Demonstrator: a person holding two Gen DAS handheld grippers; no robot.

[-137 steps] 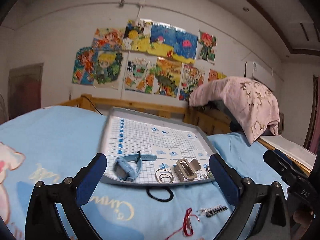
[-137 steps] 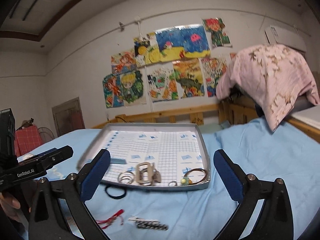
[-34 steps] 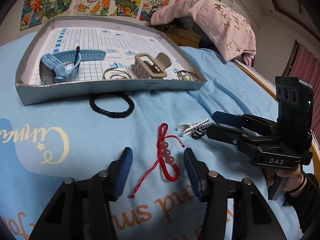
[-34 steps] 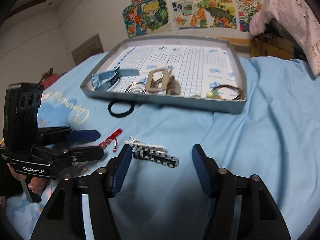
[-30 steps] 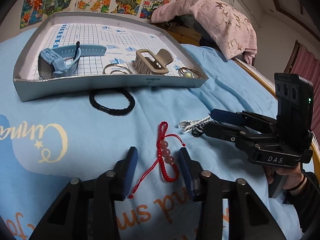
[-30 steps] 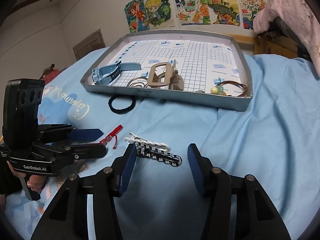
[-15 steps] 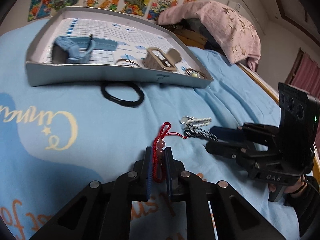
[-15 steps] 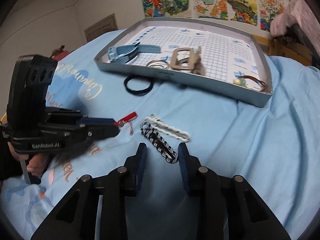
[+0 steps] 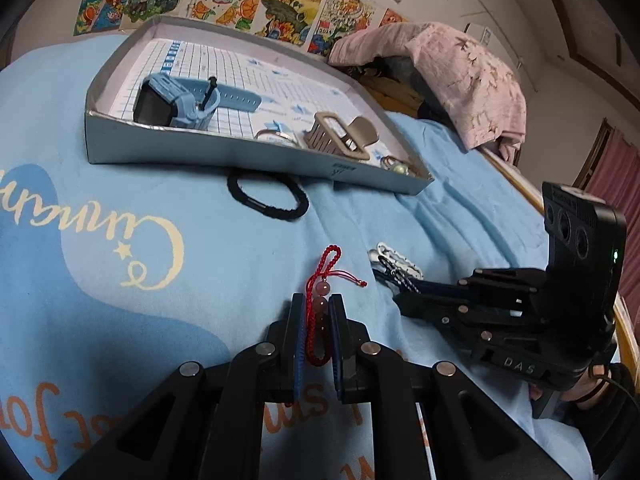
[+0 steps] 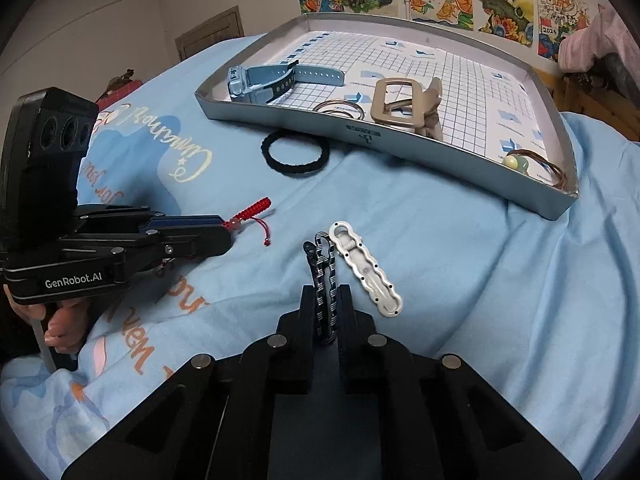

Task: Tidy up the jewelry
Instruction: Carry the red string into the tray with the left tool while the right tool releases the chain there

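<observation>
Jewelry split between tray [image 10: 440,148] and bed: blue watch [image 10: 264,80], beige claw clip [image 10: 404,104], thin rings [image 10: 340,110] and a beaded hair tie [image 10: 528,162] already lie in the grid-lined tray. Black hair tie [image 10: 296,152] on the blue bedsheet [image 10: 480,260], just outside the tray's near wall.

Left claw [image 9: 316,320] nearly closed, pads pressed on the red cord bracelet [image 9: 320,300] at its pink beads; looped end lies free on the sheet ahead.

Right claw [image 10: 326,312] closing, checked hair clip [image 10: 324,276] between its pads on edge; white wavy clip [image 10: 368,270] just beside it, untouched.

Step in hand, by my reading: secure both grips, then lift toward the tray.

Handling notes:
- Let the right claw finish closing before lifting; the clip is thin and could pivot.
- Lift the bracelet straight up so the trailing cord clears the sheet.
- Keep the right claw from dragging the white clip.
- Clear the tray's near wall; set down in open grid, apart from pieces already there.
</observation>
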